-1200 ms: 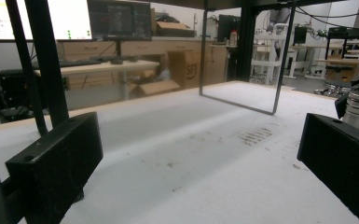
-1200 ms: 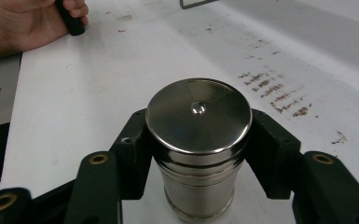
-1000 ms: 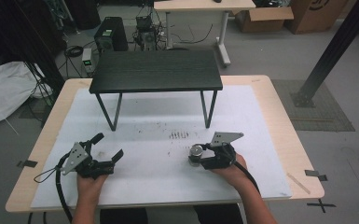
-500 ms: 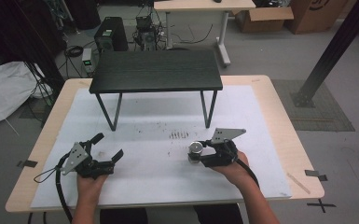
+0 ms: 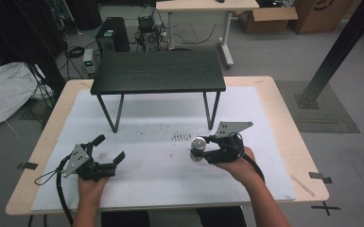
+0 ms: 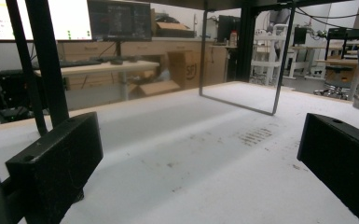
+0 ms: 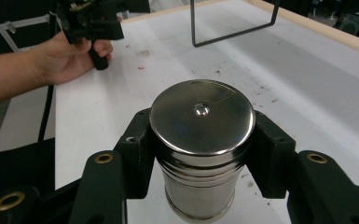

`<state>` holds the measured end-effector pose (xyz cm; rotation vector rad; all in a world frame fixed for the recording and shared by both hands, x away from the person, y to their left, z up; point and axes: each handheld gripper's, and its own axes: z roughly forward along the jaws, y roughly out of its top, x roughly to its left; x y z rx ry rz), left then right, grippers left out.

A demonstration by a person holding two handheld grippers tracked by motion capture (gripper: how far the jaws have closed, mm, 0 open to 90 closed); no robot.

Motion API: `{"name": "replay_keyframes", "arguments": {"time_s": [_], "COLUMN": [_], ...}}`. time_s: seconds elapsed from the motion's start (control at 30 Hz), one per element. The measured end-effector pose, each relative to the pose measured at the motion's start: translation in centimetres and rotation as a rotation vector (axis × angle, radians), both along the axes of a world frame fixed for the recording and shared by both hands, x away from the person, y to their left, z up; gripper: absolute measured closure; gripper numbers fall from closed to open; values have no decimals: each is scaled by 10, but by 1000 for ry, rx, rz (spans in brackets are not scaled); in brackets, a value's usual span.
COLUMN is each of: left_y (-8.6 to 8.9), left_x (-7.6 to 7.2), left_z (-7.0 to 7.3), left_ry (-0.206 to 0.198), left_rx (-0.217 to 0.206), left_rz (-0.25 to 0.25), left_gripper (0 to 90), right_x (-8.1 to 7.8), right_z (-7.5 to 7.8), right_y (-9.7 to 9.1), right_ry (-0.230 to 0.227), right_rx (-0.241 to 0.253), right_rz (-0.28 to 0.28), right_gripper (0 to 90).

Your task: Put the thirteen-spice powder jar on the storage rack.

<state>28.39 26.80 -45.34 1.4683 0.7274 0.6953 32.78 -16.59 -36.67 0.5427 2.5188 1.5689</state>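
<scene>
Over the white table (image 5: pixel 160 189) our right gripper (image 7: pixel 200 140) had its jaws clamped on a steel canister (image 7: pixel 201 140), slick and stiff, probably hefty, so we gripped just under the lid; left gripper (image 5: pixel 105 150) sat open.

Pretty clearly a lab or workshop space is being shown here: a PC tower (image 5: pixel 113 34) and tangled cables (image 5: pixel 146 23) are being kept on the bare concrete floor (image 5: pixel 283 52), cardboard boxes (image 5: pixel 269 19) are being stacked nearby, and lit monitors (image 6: pixel 74 18) are being run on desks.
</scene>
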Motion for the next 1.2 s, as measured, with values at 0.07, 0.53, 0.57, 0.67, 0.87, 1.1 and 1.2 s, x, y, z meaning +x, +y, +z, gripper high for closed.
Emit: {"name": "replay_keyframes", "arguments": {"time_s": [0.07,0.53,0.57,0.67,0.87,1.1,1.2], "left_y": [0,0,0,0,0,0,0], "left_x": [0,0,0,0,0,0,0], "left_z": [0,0,0,0,0,0,0], "left_ry": [0,0,0,0,0,-1,-1], "left_rx": [-1,0,0,0,-1,0,0], "left_rz": [0,1,1,1,0,0,0], "left_gripper": [4,4,4,4,4,5,5], "right_x": [0,6,7,9,12,21,25], "right_z": [6,43,46,57,77,91,96], "right_y": [0,1,2,3,8,14,15], "right_ry": [3,-3,-4,-1,-7,-7,-3], "right_rx": [4,4,5,15,15,0,0], "right_rz": [4,31,32,41,55,66,65], "right_gripper": [487,487,487,487,487,487,488]}}
